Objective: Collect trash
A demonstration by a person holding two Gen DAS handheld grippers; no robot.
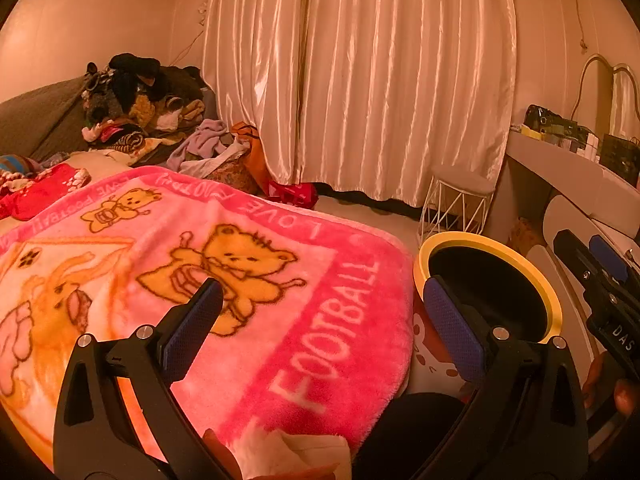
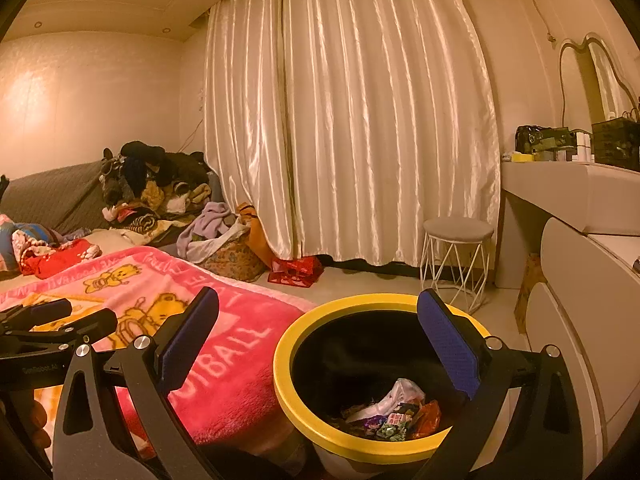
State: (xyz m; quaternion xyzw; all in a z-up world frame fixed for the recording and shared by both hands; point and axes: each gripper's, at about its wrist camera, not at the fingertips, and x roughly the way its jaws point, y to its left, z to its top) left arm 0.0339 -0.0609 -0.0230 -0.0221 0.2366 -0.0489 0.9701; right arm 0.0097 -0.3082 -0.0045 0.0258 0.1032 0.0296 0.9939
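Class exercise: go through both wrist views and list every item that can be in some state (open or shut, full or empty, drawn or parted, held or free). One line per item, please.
Left hand-held gripper: open, holding nothing.
Right hand-held gripper: open, holding nothing, above the bin.
Bin: uncovered, upright, partly filled.
Wrappers: lying loose at the bin's bottom.
Curtains: drawn shut.
Blanket: spread flat on the bed.
Tissue: crumpled, lying on the blanket's near edge.
Stool: upright, nothing on it.
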